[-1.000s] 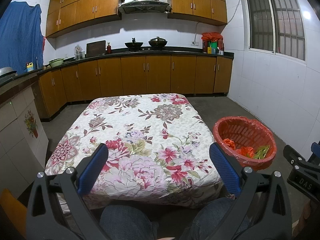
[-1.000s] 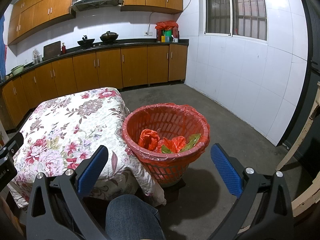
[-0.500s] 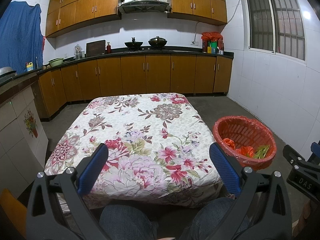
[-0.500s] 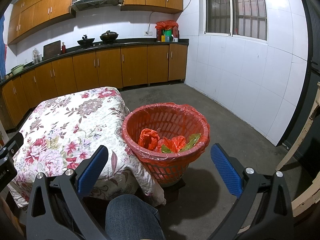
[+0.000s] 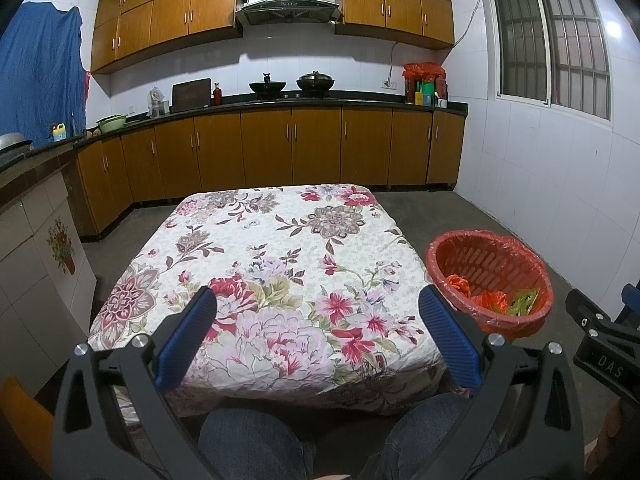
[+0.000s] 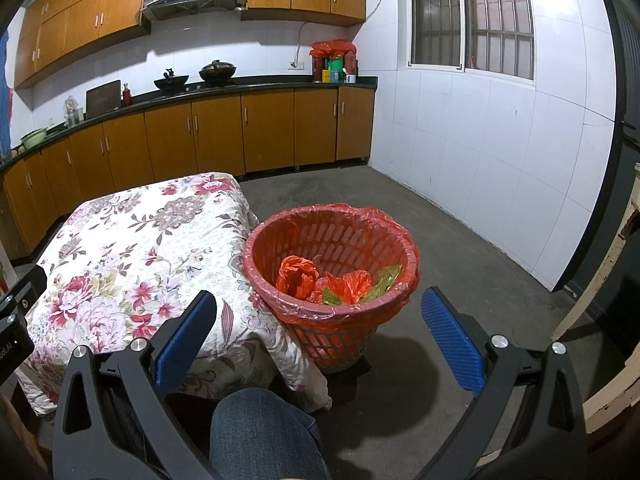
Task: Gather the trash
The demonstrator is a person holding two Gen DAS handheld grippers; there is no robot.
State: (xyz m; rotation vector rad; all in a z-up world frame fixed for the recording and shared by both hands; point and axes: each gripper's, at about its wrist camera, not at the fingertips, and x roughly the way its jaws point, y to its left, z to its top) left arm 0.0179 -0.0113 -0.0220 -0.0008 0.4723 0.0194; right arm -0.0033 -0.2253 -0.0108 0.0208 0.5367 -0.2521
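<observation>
A red slatted waste basket (image 6: pixel 332 276) lined with a red bag stands on the floor at the table's right side; it also shows in the left wrist view (image 5: pixel 490 280). Inside lie crumpled orange-red bags (image 6: pixel 298 276) and green wrappers (image 6: pixel 384 278). The table's floral cloth (image 5: pixel 276 276) carries no loose items. My left gripper (image 5: pixel 318 334) is open and empty above the table's near edge. My right gripper (image 6: pixel 318 334) is open and empty, held near the basket's front rim.
Wooden kitchen cabinets (image 5: pixel 288 148) and a dark counter with pots line the far wall. White tiled wall and a barred window (image 6: pixel 472 20) stand on the right. The person's jeans-clad knees (image 5: pixel 256 440) sit at the table's near edge. Bare concrete floor (image 6: pixel 460 248) surrounds the basket.
</observation>
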